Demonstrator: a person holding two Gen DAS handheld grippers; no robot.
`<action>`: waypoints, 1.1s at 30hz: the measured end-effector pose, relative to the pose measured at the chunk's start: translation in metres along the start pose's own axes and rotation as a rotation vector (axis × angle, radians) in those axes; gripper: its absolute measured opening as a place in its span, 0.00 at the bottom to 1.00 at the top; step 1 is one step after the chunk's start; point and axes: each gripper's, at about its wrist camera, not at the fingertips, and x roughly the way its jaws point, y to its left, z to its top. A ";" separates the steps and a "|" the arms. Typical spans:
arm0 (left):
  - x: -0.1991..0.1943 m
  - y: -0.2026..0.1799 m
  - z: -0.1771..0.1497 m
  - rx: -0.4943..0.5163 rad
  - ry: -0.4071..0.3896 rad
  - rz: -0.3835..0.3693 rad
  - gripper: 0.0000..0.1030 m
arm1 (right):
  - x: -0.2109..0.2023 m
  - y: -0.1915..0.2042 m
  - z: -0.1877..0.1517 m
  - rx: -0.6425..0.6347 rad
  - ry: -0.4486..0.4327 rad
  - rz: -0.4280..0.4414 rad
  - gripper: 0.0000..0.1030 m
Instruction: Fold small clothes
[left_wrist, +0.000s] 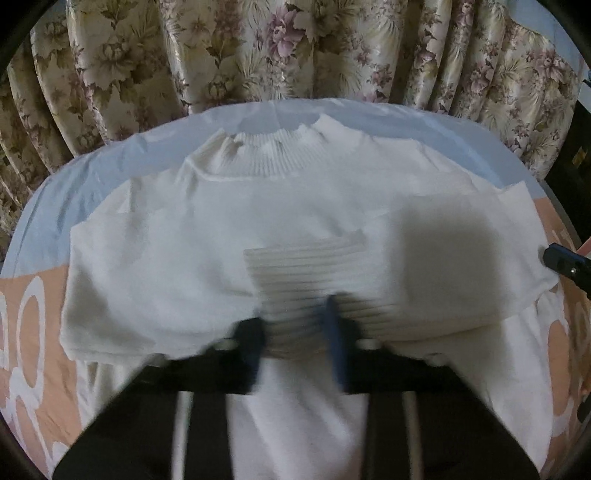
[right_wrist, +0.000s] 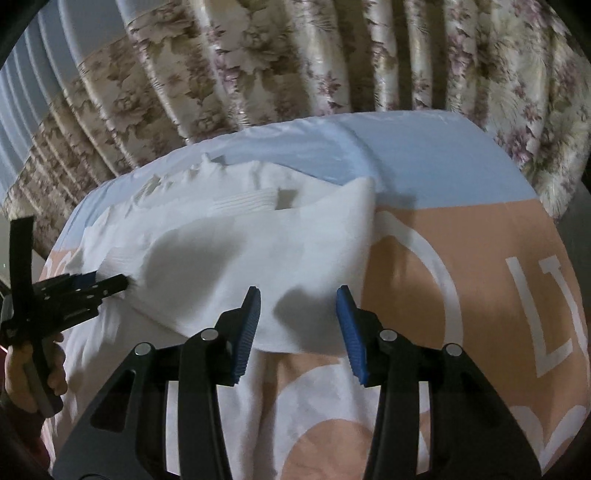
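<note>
- The left gripper (left_wrist: 295, 325) is seen with its fingers drawn close on the ribbed cuff (left_wrist: 306, 266) of a folded-in sleeve; the cuff is pinched between the pads, though the view is blurred.
- The right gripper (right_wrist: 299, 332) is held with its blue pads (right_wrist: 349, 328) spread apart over the near right edge of the garment, nothing being gripped.
- The white knit sweater (left_wrist: 229, 221) is laid flat on the bed cover (right_wrist: 461, 240), collar toward the floral curtain (left_wrist: 295, 44), with both sleeves turned in over the body.
- The knit is judged soft, light and limp; sagging and stretching are to be expected, so hold is best taken at ribbed cuffs, hem or folded edges.
- On the peach part of the cover, large white letters (right_wrist: 546, 314) are printed; only "L" and something like "U" can be read.
</note>
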 end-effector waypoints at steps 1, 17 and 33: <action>-0.003 0.003 0.000 -0.009 0.000 -0.028 0.09 | 0.001 -0.002 0.000 0.013 -0.003 0.002 0.42; -0.041 0.105 0.022 -0.107 -0.088 0.040 0.08 | 0.008 0.010 0.027 0.019 -0.019 0.032 0.50; -0.030 0.161 -0.002 -0.193 -0.069 0.067 0.08 | 0.056 0.052 0.057 -0.115 -0.034 0.004 0.09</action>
